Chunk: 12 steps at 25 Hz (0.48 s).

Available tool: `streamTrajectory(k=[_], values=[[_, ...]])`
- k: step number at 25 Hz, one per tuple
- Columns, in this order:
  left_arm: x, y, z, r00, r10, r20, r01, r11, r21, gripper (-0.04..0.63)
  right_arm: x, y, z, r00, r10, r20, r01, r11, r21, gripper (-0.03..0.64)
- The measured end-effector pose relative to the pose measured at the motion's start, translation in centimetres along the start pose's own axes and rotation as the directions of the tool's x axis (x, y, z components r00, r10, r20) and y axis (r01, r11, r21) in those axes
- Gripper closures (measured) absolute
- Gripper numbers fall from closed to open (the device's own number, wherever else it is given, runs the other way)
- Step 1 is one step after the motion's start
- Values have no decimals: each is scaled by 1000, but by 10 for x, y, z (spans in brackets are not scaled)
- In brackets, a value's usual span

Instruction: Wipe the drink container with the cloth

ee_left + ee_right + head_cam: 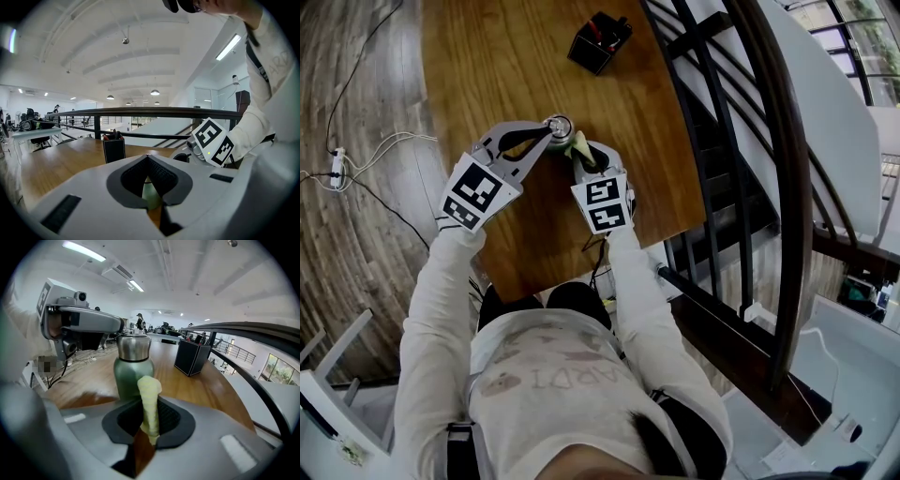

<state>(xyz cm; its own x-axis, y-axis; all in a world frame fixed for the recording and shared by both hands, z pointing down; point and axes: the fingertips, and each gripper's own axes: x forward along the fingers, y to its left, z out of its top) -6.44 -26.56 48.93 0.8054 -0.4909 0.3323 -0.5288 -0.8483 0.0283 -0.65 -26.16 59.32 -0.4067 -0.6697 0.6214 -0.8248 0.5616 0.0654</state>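
Head view shows the left tongs [546,133] closed, tips at the bottle's [559,124] lid; the right tongs [586,157] pinch a yellow cloth [149,399] just beside it.

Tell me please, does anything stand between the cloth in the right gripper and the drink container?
Nothing visible does. The right gripper holds the cloth directly before the green body of the drink container. The left gripper is up at its metal cap, off that path, and the black box stands farther back.
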Motion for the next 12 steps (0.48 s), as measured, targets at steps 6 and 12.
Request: streamTrajectory(k=[6, 12], values=[[-1, 0, 0, 999, 31, -13, -31, 999, 12, 594, -21, 4, 13, 998, 0, 67, -2, 1000, 31, 558], [-15, -5, -1, 993, 115, -10, -115, 993, -10, 594, -52, 5, 22, 991, 18, 136, -27, 997, 69, 558]])
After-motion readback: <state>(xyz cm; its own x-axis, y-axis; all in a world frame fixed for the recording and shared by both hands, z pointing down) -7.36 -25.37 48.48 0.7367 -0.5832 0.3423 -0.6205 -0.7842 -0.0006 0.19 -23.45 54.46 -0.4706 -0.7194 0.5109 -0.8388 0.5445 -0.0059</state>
